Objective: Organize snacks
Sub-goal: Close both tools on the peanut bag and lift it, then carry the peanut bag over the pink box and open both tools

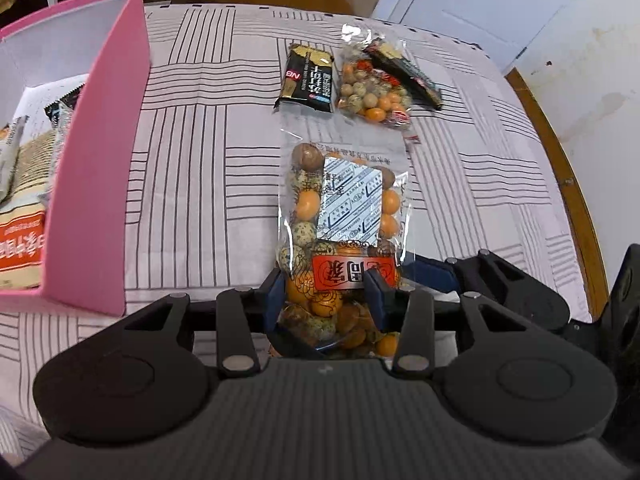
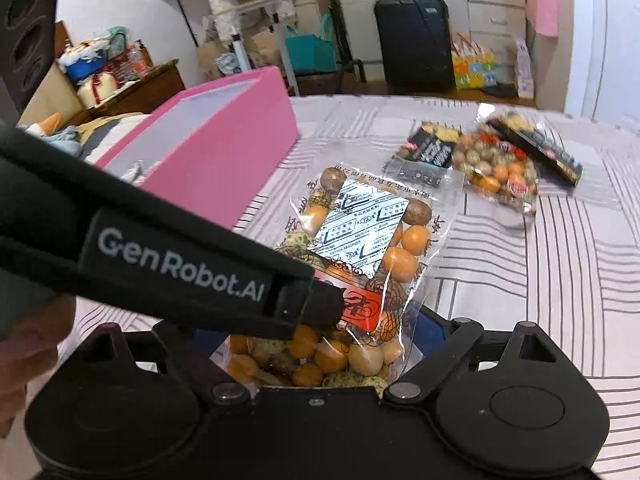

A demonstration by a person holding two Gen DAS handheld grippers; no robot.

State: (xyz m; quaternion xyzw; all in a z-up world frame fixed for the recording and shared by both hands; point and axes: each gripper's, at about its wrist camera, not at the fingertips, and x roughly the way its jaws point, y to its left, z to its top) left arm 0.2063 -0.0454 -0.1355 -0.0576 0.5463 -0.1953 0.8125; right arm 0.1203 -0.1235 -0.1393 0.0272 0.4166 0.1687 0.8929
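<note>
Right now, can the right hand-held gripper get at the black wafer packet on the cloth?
Probably yes. The right hand-held gripper is open, and the black wafer packet lies uncovered ahead, but the nut bag in the left hand-held gripper hangs between them.

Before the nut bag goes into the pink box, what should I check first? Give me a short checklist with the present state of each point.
1. Left tool clamps the nut bag: ok, both pads press its lower part.
2. Right tool is free of the bag: cannot tell; its fingers stand wide, but the bag lies between them.
3. Bag is sealed: cannot tell, the top edge looks closed only.
4. Pink box has room: cannot tell; packets already lie inside and much of it is hidden.
5. Path to the box: ok, only bare tablecloth between.
6. Other snacks stay clear: ok, second nut bag lies farther away.
</note>
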